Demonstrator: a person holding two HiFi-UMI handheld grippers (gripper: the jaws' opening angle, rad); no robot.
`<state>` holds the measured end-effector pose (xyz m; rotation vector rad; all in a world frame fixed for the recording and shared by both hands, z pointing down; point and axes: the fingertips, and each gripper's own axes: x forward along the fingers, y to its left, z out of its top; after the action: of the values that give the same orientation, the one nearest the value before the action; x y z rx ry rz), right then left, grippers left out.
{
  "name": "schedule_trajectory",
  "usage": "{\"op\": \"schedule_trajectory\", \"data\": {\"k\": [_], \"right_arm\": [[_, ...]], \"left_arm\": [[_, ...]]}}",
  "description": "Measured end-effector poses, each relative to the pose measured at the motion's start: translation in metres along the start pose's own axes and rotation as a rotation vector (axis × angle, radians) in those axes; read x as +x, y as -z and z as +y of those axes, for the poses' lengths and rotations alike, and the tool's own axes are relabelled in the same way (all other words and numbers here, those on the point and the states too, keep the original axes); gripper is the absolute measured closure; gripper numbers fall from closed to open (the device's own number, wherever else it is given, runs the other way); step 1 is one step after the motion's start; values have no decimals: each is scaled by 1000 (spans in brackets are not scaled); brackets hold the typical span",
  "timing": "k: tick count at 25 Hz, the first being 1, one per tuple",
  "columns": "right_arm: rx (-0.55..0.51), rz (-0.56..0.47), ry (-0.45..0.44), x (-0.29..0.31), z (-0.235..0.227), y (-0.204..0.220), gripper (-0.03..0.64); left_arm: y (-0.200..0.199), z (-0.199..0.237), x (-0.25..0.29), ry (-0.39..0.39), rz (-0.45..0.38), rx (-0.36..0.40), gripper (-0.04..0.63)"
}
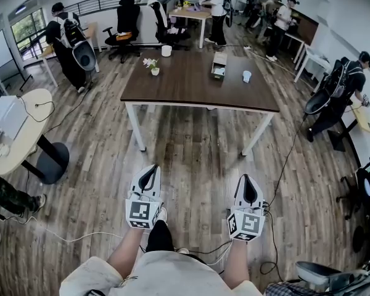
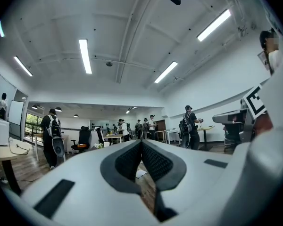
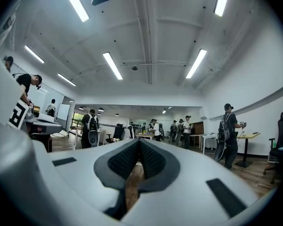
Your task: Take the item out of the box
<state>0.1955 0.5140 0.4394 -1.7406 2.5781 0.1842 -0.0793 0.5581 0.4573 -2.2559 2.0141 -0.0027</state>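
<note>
With left tool (image 1: 151, 171) and right tool (image 1: 246, 182) both closed and empty, well short of the desk (image 1: 191, 88), the small box (image 1: 219, 59) there holds an item (image 1: 219, 71) that is probably light, best pinched at its exposed top edge.

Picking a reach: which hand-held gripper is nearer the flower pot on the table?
Left. The left hand-held gripper lines up with the flower pot, short of the table; the right hand-held gripper is offset rightward.

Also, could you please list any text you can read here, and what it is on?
No text can be read.
Left gripper, right gripper: square marker patterns only, no letters.
Box on the table: print, if any, too small.
</note>
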Motion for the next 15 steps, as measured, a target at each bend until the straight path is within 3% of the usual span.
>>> {"op": "schedule_trajectory", "data": {"k": [7,11,15], "right_arm": [[14,8,-3,3,-1,7,615],[28,14,-9,12,0,7,615],[39,21,-15,26,1,11,615]], "left_arm": [[6,-7,7,23,33,18,580],[1,-9,15,41,31,12,467],[3,-5,26,54,40,8,399]]}}
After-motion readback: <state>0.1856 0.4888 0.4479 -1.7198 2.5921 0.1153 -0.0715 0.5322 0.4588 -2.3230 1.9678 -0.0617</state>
